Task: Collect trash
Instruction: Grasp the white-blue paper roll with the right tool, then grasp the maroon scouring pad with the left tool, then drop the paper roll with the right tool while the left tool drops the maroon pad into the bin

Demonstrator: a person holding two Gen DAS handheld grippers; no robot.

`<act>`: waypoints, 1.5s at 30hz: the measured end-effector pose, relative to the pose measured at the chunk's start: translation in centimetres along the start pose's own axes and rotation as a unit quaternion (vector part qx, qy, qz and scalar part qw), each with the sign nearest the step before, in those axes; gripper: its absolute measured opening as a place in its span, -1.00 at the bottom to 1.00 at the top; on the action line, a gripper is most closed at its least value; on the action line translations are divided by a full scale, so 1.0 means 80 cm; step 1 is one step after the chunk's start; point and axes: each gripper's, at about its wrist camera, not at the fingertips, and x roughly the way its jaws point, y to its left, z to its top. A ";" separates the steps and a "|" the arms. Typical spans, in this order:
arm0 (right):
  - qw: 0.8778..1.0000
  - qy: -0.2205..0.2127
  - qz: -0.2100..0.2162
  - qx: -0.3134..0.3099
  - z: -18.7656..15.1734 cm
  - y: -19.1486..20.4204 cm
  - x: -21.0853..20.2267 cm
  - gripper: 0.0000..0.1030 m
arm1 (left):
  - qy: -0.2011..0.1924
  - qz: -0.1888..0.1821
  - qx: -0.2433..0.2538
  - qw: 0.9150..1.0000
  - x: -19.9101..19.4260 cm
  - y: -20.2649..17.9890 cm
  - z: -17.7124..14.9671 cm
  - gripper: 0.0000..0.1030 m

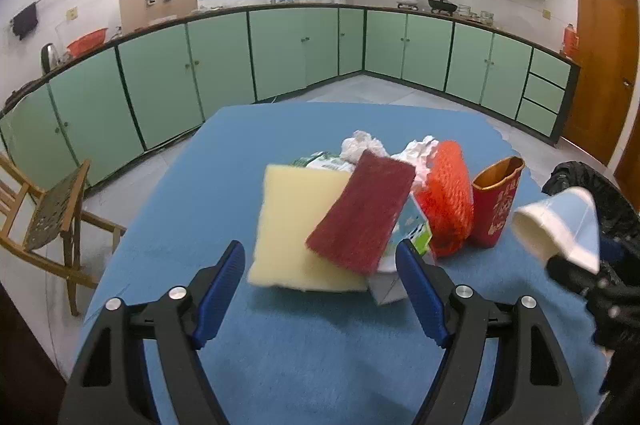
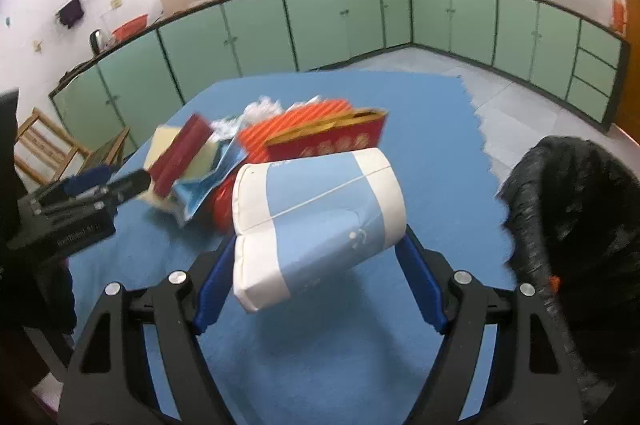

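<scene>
My right gripper (image 2: 318, 265) is shut on a flattened blue-and-white paper cup (image 2: 316, 213) and holds it above the blue table (image 2: 328, 357); the cup also shows in the left wrist view (image 1: 560, 229). A black trash bag (image 2: 580, 225) stands open at the right. My left gripper (image 1: 320, 285) is open and empty, just short of a trash pile: a yellow sponge (image 1: 292, 225), a dark red scouring pad (image 1: 364, 209), a milk carton (image 1: 404, 249), an orange foam net (image 1: 448, 201), a red paper box (image 1: 498, 201) and crumpled tissues (image 1: 362, 145).
A wooden chair (image 1: 52, 209) stands left of the table. Green kitchen cabinets (image 1: 280, 53) line the far walls. A brown door (image 1: 600, 65) is at the right. The table's far edge (image 1: 360, 105) drops to grey floor.
</scene>
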 end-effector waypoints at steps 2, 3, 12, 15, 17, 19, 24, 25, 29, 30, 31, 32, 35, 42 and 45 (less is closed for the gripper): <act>1.000 -0.005 -0.008 0.004 0.008 -0.006 0.000 0.44 | -0.001 -0.003 0.004 1.000 0.006 -0.004 0.005 0.48; 1.000 -0.008 -0.013 0.007 0.013 -0.011 0.001 0.44 | -0.001 -0.003 0.006 1.000 0.009 -0.006 0.008 0.49; 0.999 -0.006 -0.022 0.024 0.022 -0.029 0.016 0.45 | 0.020 -0.002 0.021 1.000 0.059 -0.020 0.030 0.54; 0.999 -0.003 -0.021 0.025 0.020 -0.031 0.018 0.45 | 0.030 -0.002 0.021 0.999 0.070 -0.023 0.029 0.54; 0.999 -0.002 -0.021 0.027 0.019 -0.031 0.018 0.45 | 0.030 0.001 0.022 0.999 0.072 -0.024 0.029 0.53; 0.999 -0.001 -0.022 0.029 0.018 -0.030 0.018 0.45 | 0.028 0.000 0.021 0.999 0.072 -0.024 0.028 0.36; 0.999 0.000 -0.022 0.032 0.015 -0.031 0.016 0.45 | 0.020 -0.013 0.019 1.000 0.060 -0.024 0.030 -0.11; 0.999 -0.001 -0.022 0.033 0.015 -0.031 0.014 0.45 | 0.018 -0.015 0.018 1.000 0.057 -0.024 0.031 -0.11; 0.999 -0.009 -0.022 0.038 0.017 -0.034 0.005 0.45 | 0.002 -0.020 0.009 1.000 0.038 -0.022 0.035 -0.14; 0.999 -0.012 -0.023 0.039 0.017 -0.034 0.002 0.46 | -0.002 -0.021 0.007 1.000 0.032 -0.021 0.037 -0.14; 0.999 -0.014 -0.022 0.041 0.018 -0.035 -0.001 0.45 | -0.008 -0.023 0.005 1.000 0.025 -0.021 0.039 -0.14; 0.999 -0.016 -0.022 0.042 0.019 -0.036 -0.004 0.45 | -0.013 -0.024 0.003 1.000 0.019 -0.020 0.040 -0.15; 0.998 -0.031 -0.021 0.042 0.023 -0.038 -0.019 0.45 | -0.030 -0.033 -0.002 0.999 -0.003 -0.022 0.046 -0.15; 0.996 -0.067 -0.022 0.047 0.031 -0.043 -0.061 0.45 | -0.059 -0.056 -0.003 0.997 -0.047 -0.037 0.059 -0.15; 0.995 -0.082 -0.026 0.050 0.032 -0.051 -0.082 0.45 | -0.068 -0.066 -0.002 0.995 -0.061 -0.047 0.060 -0.15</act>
